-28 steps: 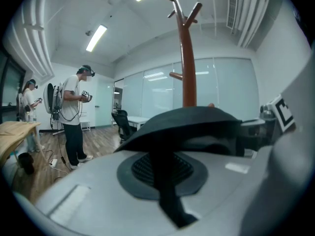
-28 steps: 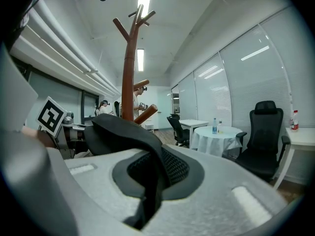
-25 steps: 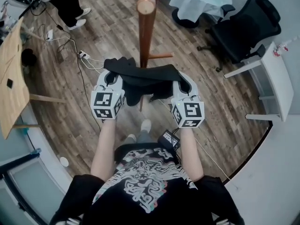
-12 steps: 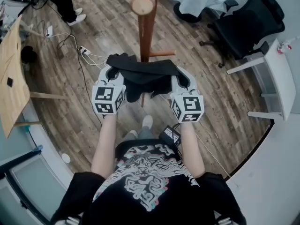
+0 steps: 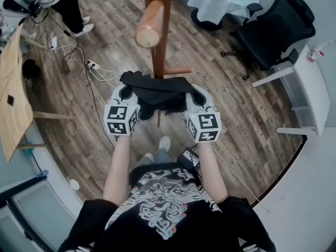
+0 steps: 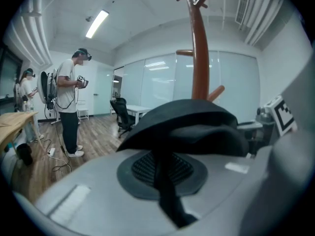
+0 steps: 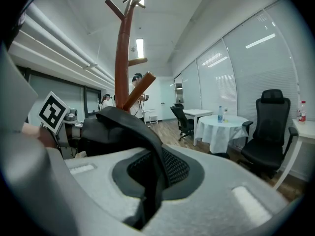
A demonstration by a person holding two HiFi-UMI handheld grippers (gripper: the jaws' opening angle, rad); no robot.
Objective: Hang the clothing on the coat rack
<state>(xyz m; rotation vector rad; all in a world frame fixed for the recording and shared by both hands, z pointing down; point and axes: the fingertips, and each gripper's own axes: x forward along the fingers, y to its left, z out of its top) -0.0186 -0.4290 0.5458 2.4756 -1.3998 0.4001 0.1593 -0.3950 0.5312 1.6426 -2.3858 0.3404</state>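
While I hold both tongs out ahead of me, the left tongs (image 5: 127,90) are pinched tight on one end of the black garment (image 5: 157,91) and the right tongs (image 5: 192,92) are pinched tight on the other. In each gripper view a dark strip of cloth runs down the seam between the pads. From the head view the tips themselves are buried under the folds. The cloth hangs bunched between the two tongs, and I cannot make out what kind of clothing it is. The coat rack (image 5: 157,41) stands just beyond it, about midway between the tongs. Its foot is hidden behind the garment and its top is cut off by the frame edge. One peg (image 5: 148,28) juts out above the cloth, and a lower peg (image 5: 177,71) sticks out on the right tongs' side. Whether the cloth touches the pole I cannot tell.
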